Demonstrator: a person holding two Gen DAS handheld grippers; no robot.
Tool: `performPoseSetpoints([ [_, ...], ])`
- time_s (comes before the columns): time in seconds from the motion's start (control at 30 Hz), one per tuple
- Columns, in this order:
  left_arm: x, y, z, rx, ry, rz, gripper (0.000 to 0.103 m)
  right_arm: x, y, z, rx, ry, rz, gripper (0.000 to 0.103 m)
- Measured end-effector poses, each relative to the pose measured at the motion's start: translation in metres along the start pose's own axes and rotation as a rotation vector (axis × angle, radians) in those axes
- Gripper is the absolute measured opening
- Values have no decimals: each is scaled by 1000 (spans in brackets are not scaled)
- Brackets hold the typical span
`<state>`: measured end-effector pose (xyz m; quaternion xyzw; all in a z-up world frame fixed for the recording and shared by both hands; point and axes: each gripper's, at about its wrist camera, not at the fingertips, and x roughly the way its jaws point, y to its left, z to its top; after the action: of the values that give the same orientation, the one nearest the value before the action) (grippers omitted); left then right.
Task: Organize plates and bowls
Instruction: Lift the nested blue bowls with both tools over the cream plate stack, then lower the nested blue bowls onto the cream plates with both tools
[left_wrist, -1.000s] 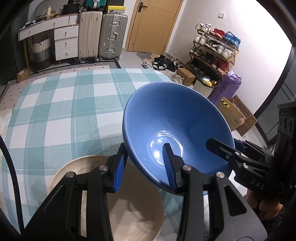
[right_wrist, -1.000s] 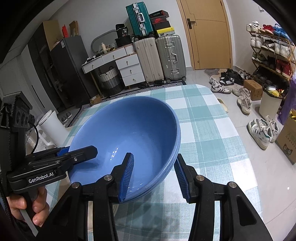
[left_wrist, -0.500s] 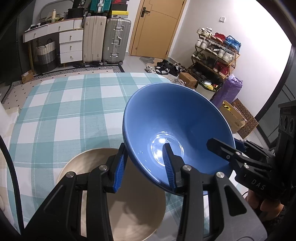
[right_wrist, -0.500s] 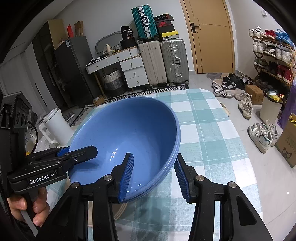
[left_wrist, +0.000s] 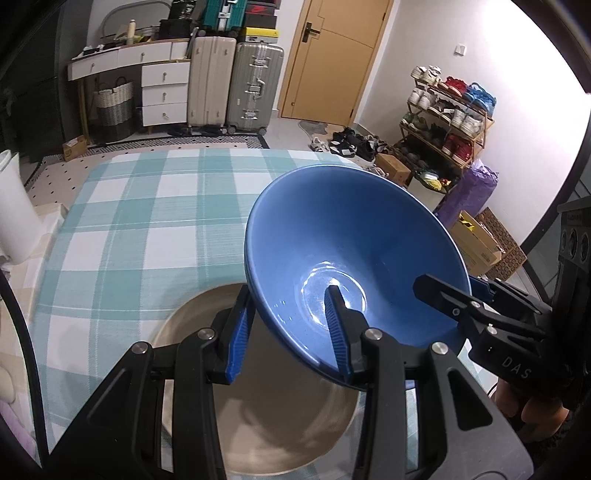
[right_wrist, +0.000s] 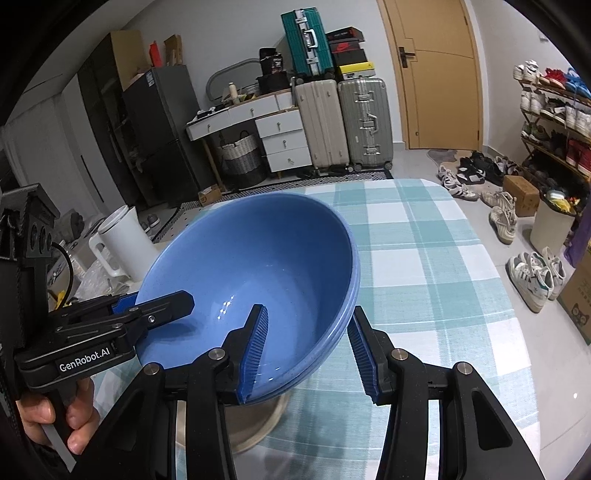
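Both claws clenched on the stack of glossy blue ceramic bowls (left_wrist: 354, 258). From the rim lines in the right view I count about three nested, can't be sure. Left claw (left_wrist: 291, 332) grips the rim at roughly 7 o'clock of the stack in its own view, one pad inside, one outside. Right claw (right_wrist: 310, 354) grips the opposite rim, inner pad pressed on the inside wall; the outer pad looks just off the stack's outside edge, contact there is hard to confirm. Neither opening has changed over the last second.

What changed: the stack has travelled, carried between both claws, toward the wide beige matte ceramic plate (left_wrist: 280, 417). A second ago only a slice of that plate showed at 7 o'clock under my left claw; now it fills the view from 6 to 8 o'clock, directly beneath the stack's near edge. Stack is airborne and tilted, mouth toward the cameras, not touching the plate as far as I can see.

Teal-and-white checked cloth on the worktop (left_wrist: 140, 229) is bare out toward 12 o'clock. White plastic jug (right_wrist: 125, 240) sits off the worktop's edge at 9 o'clock in the right view, not in the path.

My read: this is the carry step, destination is the beige plate. Next needs levelling the stack, centring it over the plate, lowering, then releasing both sides together. Risk: nested bowls sliding if one side lets go first.
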<state>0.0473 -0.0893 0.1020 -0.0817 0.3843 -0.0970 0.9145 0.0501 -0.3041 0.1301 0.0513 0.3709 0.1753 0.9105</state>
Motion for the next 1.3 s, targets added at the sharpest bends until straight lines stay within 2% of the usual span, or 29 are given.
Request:
performPoseSetpoints([
  [0.7,-19,64,-29,-84,0,100,36,39,58,-13,-77,52,80,47],
  [1.3,3,76,-40,-98,34,102,36,56,62,-23,-80,93,87,47],
])
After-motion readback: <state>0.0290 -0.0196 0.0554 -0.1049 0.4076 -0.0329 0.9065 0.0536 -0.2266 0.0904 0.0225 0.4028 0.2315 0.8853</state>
